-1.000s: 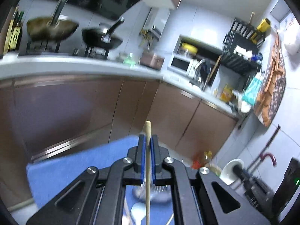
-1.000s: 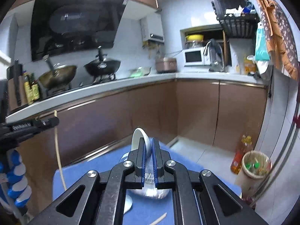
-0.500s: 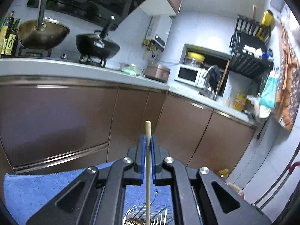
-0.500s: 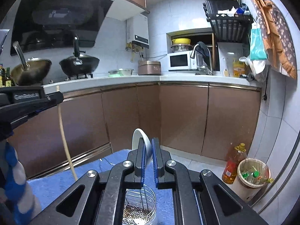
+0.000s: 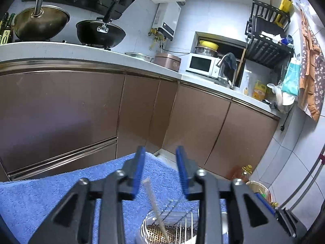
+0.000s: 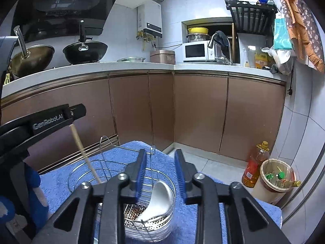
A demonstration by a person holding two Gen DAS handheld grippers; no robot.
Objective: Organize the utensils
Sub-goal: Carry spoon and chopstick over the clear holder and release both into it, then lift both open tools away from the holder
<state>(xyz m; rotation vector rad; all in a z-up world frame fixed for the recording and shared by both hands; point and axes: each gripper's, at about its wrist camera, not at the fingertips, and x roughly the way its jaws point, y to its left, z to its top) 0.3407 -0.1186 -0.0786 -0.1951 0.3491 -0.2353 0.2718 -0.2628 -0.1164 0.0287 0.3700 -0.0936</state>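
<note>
A wire utensil basket [image 6: 85, 168] stands on a blue towel [image 6: 130, 150]. A white spoon [image 6: 160, 199] lies inside its right compartment, just below my open right gripper [image 6: 160, 172]. A wooden chopstick [image 6: 85, 154] leans in the basket's left part; its top end is right under the left gripper's finger. In the left wrist view my left gripper [image 5: 160, 172] is open above the basket [image 5: 172, 221], with the chopstick [image 5: 154, 203] loose between and below the jaws.
Brown kitchen cabinets [image 6: 199, 113] and a white counter [image 6: 121, 66] stand behind the towel. A bin [image 6: 274, 177] and an oil bottle [image 6: 256, 164] sit on the floor to the right. Woks [image 6: 85, 48] sit on the stove.
Both grippers opened. The left let go of the chopstick, which now leans in the basket. The right let go of the white spoon, which now lies in the basket.
</note>
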